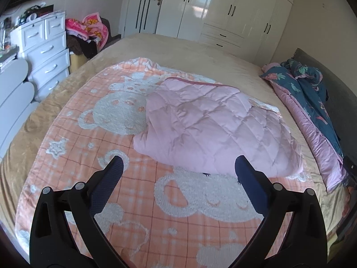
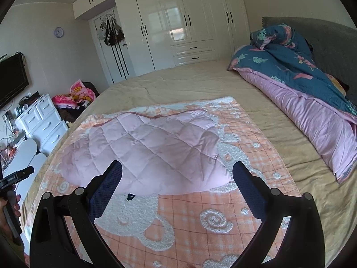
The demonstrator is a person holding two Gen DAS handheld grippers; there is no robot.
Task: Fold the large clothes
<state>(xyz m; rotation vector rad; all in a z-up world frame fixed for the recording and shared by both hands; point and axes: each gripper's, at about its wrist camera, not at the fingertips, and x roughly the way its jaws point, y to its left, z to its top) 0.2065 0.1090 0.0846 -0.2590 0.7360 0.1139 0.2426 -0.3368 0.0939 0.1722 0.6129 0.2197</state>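
Pink quilted garment (image 1: 214, 125) lies bunched on the orange blanket (image 1: 138, 201) on the bed (image 2: 178, 82), long axis crosswise. It sits just ahead of both grippers (neither touching): left gripper (image 1: 179, 167) and right gripper (image 2: 177, 170), fingers spread, empty, about equally near.

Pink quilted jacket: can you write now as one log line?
left gripper open | right gripper open | pink quilted jacket folded on orange blanket, untouched
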